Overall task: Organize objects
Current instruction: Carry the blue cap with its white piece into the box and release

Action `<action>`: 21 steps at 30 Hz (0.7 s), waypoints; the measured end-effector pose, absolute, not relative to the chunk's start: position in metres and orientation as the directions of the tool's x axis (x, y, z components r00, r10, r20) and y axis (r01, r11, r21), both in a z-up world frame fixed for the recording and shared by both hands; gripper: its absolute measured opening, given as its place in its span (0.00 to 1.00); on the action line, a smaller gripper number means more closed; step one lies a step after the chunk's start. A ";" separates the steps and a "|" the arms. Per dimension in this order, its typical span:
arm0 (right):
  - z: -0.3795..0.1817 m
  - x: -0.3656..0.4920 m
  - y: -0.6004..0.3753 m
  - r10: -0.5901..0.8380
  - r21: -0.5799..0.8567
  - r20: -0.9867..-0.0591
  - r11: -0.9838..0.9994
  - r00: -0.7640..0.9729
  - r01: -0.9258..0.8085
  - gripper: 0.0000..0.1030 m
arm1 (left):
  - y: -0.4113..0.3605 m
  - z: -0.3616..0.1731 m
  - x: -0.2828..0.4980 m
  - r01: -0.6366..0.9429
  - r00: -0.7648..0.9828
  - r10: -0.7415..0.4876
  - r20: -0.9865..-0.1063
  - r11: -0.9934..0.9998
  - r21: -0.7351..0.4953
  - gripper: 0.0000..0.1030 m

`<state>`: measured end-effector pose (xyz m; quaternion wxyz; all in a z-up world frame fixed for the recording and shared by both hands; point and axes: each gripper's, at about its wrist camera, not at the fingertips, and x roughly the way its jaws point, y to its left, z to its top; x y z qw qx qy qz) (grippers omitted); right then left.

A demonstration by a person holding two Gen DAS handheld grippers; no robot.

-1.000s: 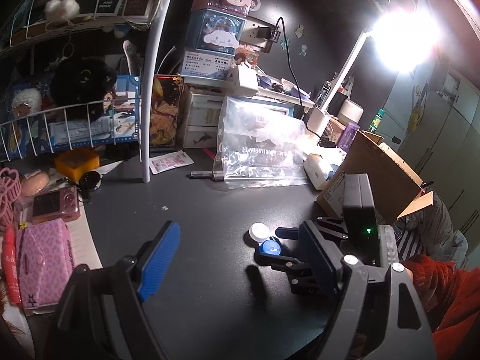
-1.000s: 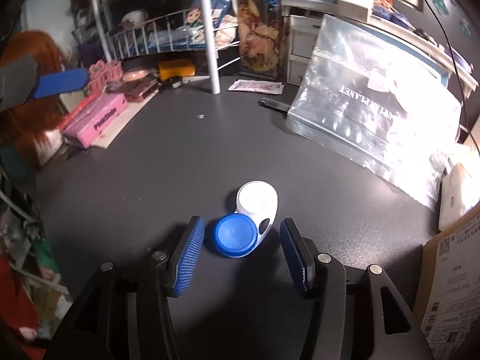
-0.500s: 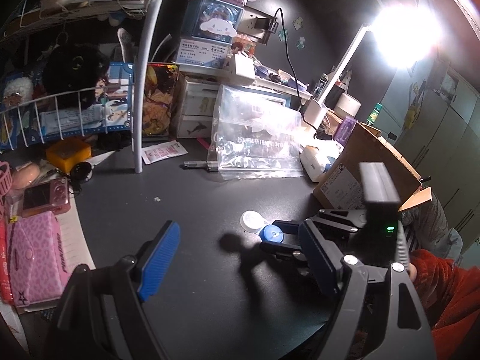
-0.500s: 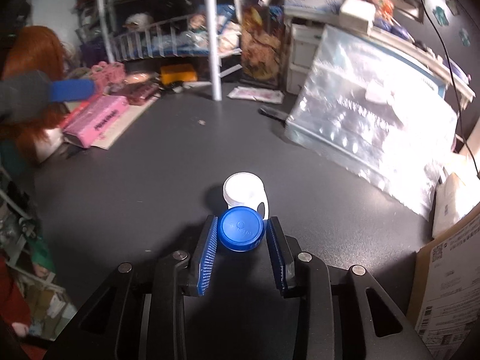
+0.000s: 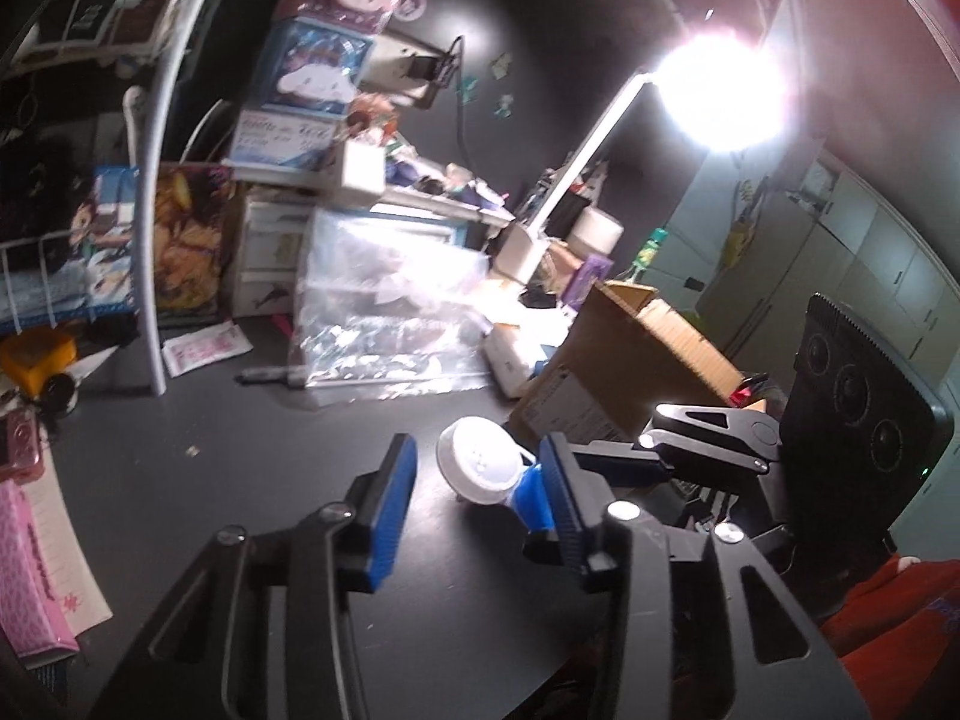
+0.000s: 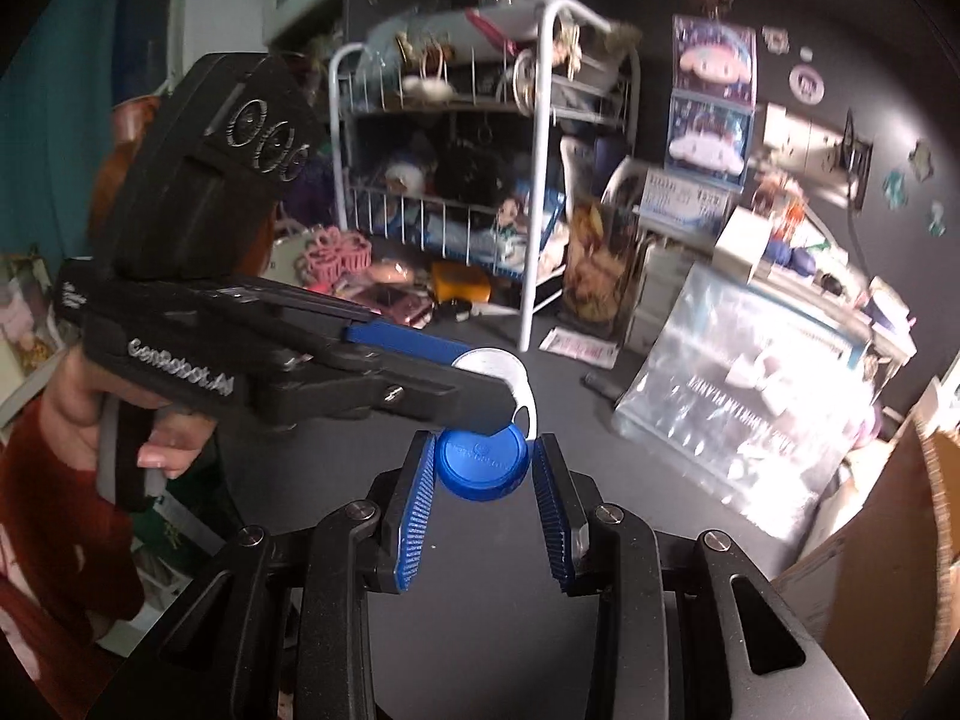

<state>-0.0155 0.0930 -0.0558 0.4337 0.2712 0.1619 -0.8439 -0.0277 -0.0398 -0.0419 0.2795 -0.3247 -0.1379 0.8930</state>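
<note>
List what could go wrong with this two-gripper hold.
The right gripper pinches the lens case only by its blue cap; it may pivot or slip.
The open left gripper straddles the white cap; closing off-centre could knock the case loose.

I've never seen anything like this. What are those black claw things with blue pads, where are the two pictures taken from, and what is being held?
They are hand-held grippers, one per hand, each carrying a camera that looks out along its own jaws. In the right camera's picture, the right gripper has its jaws closed on the blue cap of a small two-cup case, lifted above the dark desk. The left gripper has open jaws around the case's white cap. A clear plastic bag and a cardboard box stand behind.
</note>
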 end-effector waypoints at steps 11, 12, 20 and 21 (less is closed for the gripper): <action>-0.015 -0.024 0.146 -0.614 -0.073 -0.558 -0.633 -0.558 0.770 0.28 | 0.021 0.009 -0.053 -0.539 -0.590 0.662 -0.463 -0.749 -0.385 0.28; -0.011 -0.026 0.153 -0.608 -0.075 -0.556 -0.642 -0.566 0.763 0.28 | 0.026 0.012 -0.057 -0.547 -0.586 0.667 -0.461 -0.745 -0.382 0.28; 0.008 -0.046 0.212 -0.552 -0.081 -0.546 -0.714 -0.630 0.695 0.28 | 0.095 0.031 -0.091 -0.622 -0.523 0.709 -0.474 -0.697 -0.356 0.28; 0.010 -0.050 0.221 -0.545 -0.077 -0.549 -0.723 -0.634 0.687 0.28 | 0.104 0.031 -0.094 -0.628 -0.515 0.712 -0.477 -0.692 -0.355 0.28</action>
